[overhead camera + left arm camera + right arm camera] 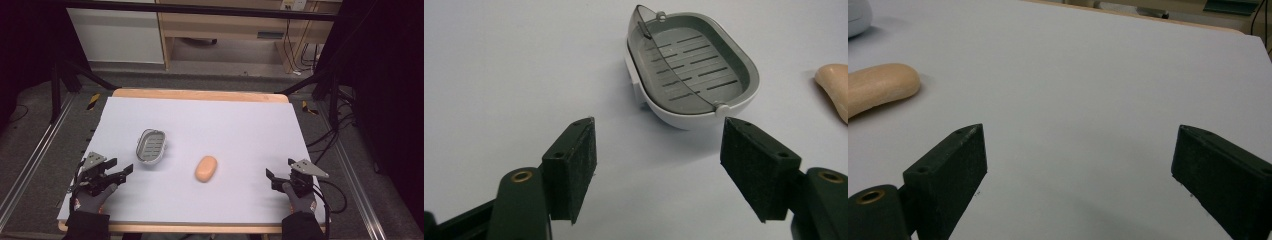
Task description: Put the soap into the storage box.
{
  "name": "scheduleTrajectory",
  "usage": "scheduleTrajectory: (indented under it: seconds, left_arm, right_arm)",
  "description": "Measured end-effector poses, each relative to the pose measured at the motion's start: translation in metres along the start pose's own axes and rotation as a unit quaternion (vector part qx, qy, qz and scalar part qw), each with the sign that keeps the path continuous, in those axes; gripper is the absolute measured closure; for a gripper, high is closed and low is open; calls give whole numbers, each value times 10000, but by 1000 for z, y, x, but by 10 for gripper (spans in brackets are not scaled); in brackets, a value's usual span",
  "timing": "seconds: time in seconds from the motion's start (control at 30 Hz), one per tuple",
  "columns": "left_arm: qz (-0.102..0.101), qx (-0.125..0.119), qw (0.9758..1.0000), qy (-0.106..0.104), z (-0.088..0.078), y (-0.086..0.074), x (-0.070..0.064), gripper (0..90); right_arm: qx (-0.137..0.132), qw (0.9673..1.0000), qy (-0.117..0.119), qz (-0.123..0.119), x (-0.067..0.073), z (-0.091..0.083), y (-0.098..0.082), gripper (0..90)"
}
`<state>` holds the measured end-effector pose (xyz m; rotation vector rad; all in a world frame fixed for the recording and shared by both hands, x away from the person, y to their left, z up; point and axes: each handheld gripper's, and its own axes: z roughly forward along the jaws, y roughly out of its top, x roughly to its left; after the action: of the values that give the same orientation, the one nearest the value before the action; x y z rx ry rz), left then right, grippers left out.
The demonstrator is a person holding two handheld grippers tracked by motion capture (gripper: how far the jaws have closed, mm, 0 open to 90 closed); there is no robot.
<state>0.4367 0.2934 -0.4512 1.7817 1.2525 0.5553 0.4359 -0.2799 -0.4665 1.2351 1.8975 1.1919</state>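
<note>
Left tool (122,172) sits low at the near left, jaws spread wide, nothing between them. Just beyond it the soap dish (151,146) (grey slotted insert, white shell) rests on the white surface (240,130). Centre: the peach soap bar (206,168), near the dish. Right tool (277,172), jaws apart, well clear.

No lettering, brand, number or sign can be read anywhere. A small label (270,35) is seen on the wooden furniture behind the desk (200,120), and a white tag (293,4) above it, but both are too blurred to be made out.
</note>
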Motion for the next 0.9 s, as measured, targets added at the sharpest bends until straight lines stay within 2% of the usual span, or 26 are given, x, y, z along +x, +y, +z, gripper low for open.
scheduleTrajectory:
  seconds: [0.17, 0.23, 0.63, 0.9]
  left_arm:
    - [94, 10, 10000, -9, -1, 1, -7, 309]
    - [124, 12, 9999, -8, -1, 2, -12, 310]
    - [188, 21, 9998, -94, 2, 4, -23, 314]
    - [329, 79, 9992, -217, 6, 7, -35, 304]
  right_arm:
    - [-21, 10000, -72, -43, 0, -2, 0, 65]
    - [-44, 9998, -171, -44, 0, -3, -1, 61]
    - [60, 9998, -138, -89, -1, 1, -2, 47]
    - [106, 9996, -211, -130, 0, 1, -2, 46]
